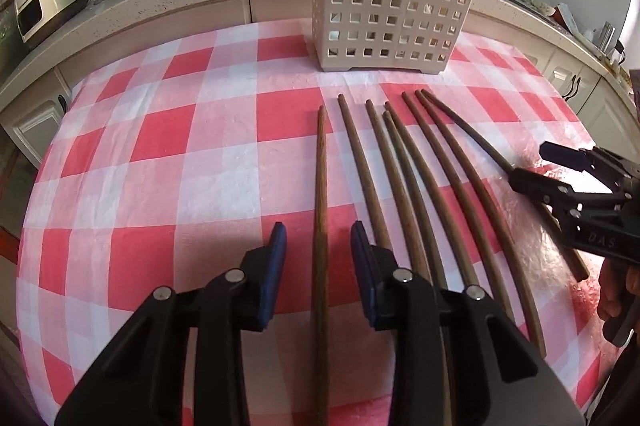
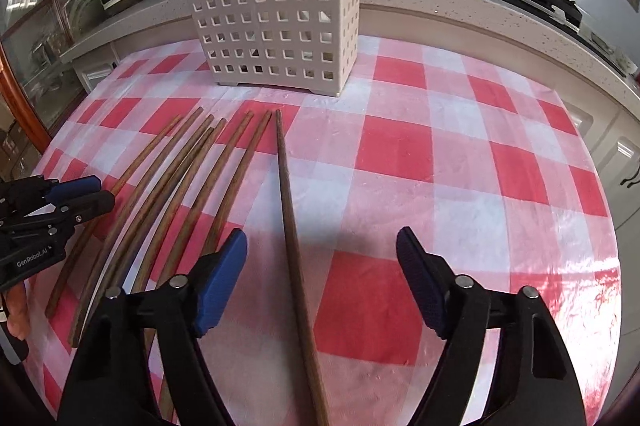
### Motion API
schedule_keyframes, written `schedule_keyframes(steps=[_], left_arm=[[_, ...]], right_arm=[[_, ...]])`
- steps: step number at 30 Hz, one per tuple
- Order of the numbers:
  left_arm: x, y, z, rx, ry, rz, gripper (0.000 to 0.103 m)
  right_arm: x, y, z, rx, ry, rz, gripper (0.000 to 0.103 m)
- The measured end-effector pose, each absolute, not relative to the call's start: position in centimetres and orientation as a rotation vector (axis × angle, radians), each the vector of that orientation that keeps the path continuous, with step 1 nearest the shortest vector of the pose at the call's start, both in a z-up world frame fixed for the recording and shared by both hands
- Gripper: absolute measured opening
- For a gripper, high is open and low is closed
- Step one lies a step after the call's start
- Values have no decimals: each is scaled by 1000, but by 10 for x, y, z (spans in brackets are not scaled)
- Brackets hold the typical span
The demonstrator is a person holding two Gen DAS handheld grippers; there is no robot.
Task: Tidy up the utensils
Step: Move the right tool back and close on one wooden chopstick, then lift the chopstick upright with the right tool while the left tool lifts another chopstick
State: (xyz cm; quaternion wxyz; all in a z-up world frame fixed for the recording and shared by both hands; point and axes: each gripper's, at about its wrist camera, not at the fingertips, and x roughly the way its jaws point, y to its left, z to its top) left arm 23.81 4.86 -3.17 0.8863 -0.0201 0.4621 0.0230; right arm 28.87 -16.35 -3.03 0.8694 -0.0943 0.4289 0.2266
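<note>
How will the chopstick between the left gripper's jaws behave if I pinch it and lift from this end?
The leftmost chopstick looks like stiff wood, so it should not sag. It is thin and probably light, so it may pivot or slip in the left gripper. Its narrow shaft could roll on the glossy tablecloth if nudged.

The chopsticks [image 1: 321,209] are showing matt brown wood grain. The tabletop [image 2: 500,153] is wearing a glossy, crinkled red-and-white checked plastic cover. The holder [image 2: 276,25] at twelve o'clock is looking like matt cream perforated plastic. The left tongs [image 1: 318,242] are carrying textured blue rubbery pads [image 1: 276,266].
</note>
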Motion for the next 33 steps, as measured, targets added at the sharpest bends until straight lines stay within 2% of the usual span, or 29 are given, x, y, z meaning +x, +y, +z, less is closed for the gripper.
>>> schedule_keyframes(steps=[5, 9, 14, 16, 19, 22, 33], left_arm=[[240, 48, -34, -35, 964, 52, 32], [242, 47, -35, -29, 965, 55, 31], [245, 45, -36, -2, 966, 58, 25], [245, 44, -36, 6, 965, 58, 19], [244, 43, -36, 11, 965, 56, 6], [242, 46, -35, -22, 967, 43, 7], [230, 56, -17, -72, 916, 50, 7]], right_arm=[[295, -150, -37, -239, 917, 510, 65], [302, -146, -37, -248, 923, 523, 56], [307, -141, -35, -279, 925, 543, 38], [303, -139, -35, -288, 919, 559, 27], [299, -138, -35, -289, 911, 576, 19], [299, -142, -34, -270, 913, 573, 9], [290, -167, -21, -159, 880, 561, 9]])
